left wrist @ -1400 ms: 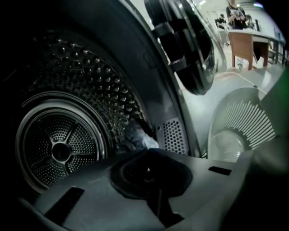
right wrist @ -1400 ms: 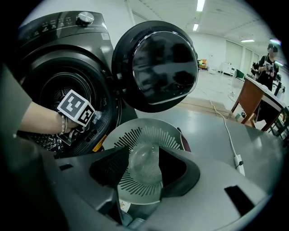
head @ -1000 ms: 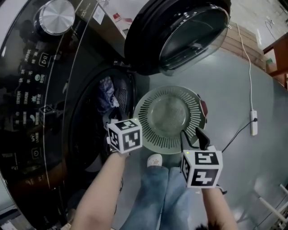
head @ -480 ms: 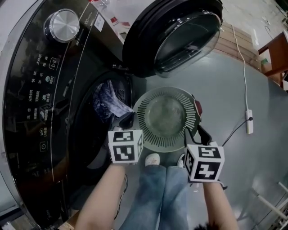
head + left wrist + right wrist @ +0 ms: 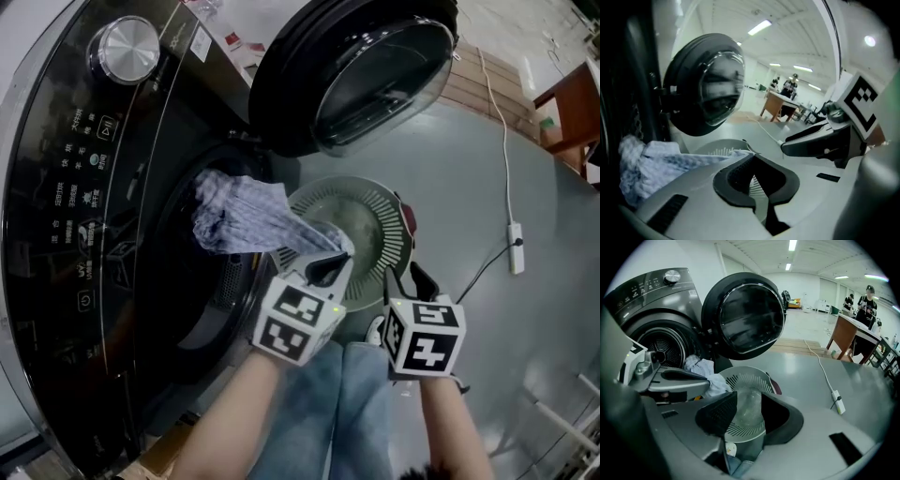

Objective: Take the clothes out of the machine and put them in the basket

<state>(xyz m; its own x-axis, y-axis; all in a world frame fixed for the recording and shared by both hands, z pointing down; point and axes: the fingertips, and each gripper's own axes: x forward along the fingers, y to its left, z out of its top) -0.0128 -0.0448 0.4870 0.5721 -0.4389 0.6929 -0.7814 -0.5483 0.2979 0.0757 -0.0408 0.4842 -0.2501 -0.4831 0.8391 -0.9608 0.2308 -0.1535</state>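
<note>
Right, closest to you, your jeans-clad legs (image 5: 342, 403) stand on the grey floor (image 5: 487, 169), below both marker cubes. Your left gripper (image 5: 330, 269) is clamped tight on one end of a blue-and-white patterned garment (image 5: 244, 220). That pinched end sits over the near rim of the round slatted basket (image 5: 386, 220). From there the cloth stretches back to the left, and its bunched far end is at the mouth of the drum (image 5: 197, 300).

Your right gripper (image 5: 405, 283) hovers just beside the left one, over the basket's right edge. Its jaws have just been closing a little, yet they stand apart with nothing gripped; only the basket shows through the gap.

The basket sits on the floor right in front of the washing machine (image 5: 84, 187). Above it, the machine's round door (image 5: 366, 75) hangs wide open. Off to the right, a white power strip (image 5: 514, 248) lies on the floor with its cable. Far across the room there's a brown table (image 5: 846, 336) with people (image 5: 867, 298) at it.
</note>
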